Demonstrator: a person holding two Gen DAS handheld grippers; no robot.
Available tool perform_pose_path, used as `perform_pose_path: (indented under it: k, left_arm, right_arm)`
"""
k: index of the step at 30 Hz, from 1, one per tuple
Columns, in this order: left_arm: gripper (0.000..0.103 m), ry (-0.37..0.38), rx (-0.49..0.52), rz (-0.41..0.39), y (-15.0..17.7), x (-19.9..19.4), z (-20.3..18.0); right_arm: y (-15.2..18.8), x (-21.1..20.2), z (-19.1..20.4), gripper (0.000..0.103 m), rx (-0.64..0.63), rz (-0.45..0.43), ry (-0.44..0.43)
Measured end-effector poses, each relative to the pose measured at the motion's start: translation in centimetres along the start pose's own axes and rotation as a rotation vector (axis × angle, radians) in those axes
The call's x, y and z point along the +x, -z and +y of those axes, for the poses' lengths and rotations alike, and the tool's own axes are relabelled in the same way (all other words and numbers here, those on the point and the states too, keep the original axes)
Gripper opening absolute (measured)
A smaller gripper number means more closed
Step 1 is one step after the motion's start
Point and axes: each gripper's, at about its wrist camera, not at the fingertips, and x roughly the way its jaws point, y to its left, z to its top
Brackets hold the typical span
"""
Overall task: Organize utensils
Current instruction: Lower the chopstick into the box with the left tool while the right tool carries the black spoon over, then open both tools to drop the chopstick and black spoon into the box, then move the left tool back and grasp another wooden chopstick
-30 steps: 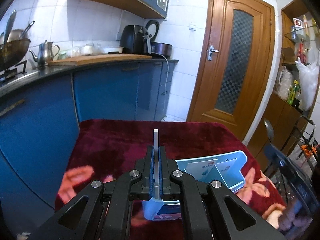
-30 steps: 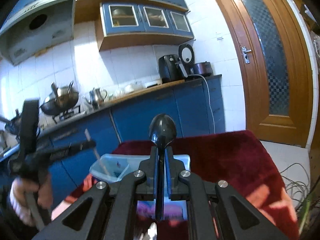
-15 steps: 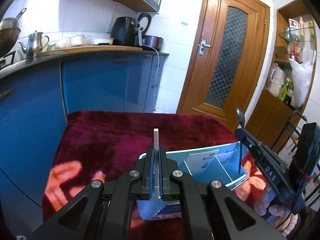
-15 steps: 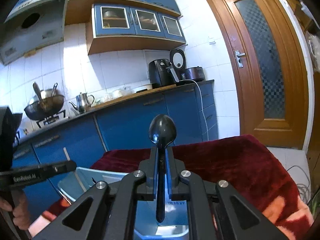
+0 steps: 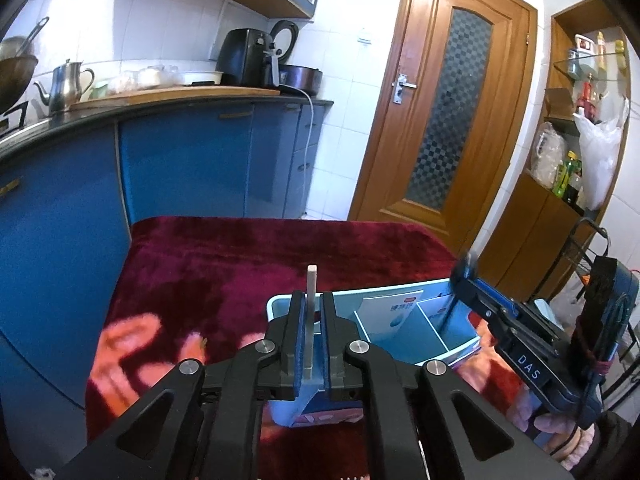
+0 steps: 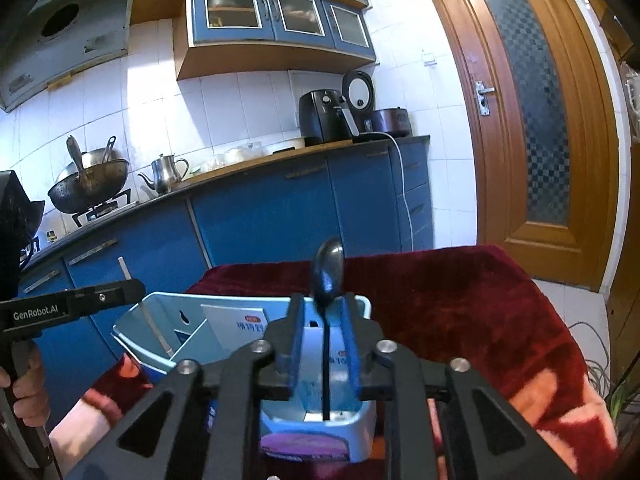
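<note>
A light blue divided utensil holder (image 5: 404,328) stands on the dark red tablecloth (image 5: 224,264); it also shows in the right wrist view (image 6: 160,312). My left gripper (image 5: 311,312) is shut on a pale flat stick (image 5: 311,280), held upright over the holder's left end; the stick reaches down into the holder in the right wrist view (image 6: 154,330). My right gripper (image 6: 323,316) has opened, and a dark spoon (image 6: 329,272) stands between its jaws, bowl up, handle down inside the holder's compartment. The right gripper shows over the holder's right end in the left wrist view (image 5: 466,276).
Blue kitchen cabinets (image 5: 180,168) with a counter holding a kettle (image 5: 66,84) and an air fryer (image 5: 244,58) lie behind the table. A wooden door (image 5: 444,128) is at the back right. A shelf unit with bottles (image 5: 576,160) stands at right.
Both grippers have lowered over the holder. The right jaws have spread apart and the spoon has slipped down into a compartment. The left gripper still clamps the stick.
</note>
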Motion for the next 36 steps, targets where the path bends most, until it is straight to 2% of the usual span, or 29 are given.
perform_pose_path:
  k: [6, 21, 27, 36]
  left_arm:
    - [0.009, -0.002, -0.017, 0.009, -0.1, -1.2, 0.0]
    - [0.010, -0.006, 0.009, 0.014, 0.7, -6.3, -0.9]
    - [0.010, -0.009, 0.012, 0.039, 2.0, -8.5, -0.8]
    - [0.011, -0.034, -0.012, 0.091, 4.9, -10.3, 0.7]
  right_arm:
    - [-0.4, -1.6, 0.2, 0.037, -0.006, -0.021, -0.016]
    - [-2.2, -9.5, 1.9, 0.038, -0.028, -0.040, 0.001]
    - [-1.7, -12.0, 3.0, 0.038, -0.043, 0.012, 0.018]
    - [1.1, -13.6, 3.7, 0.038, -0.023, 0.127, 0.036]
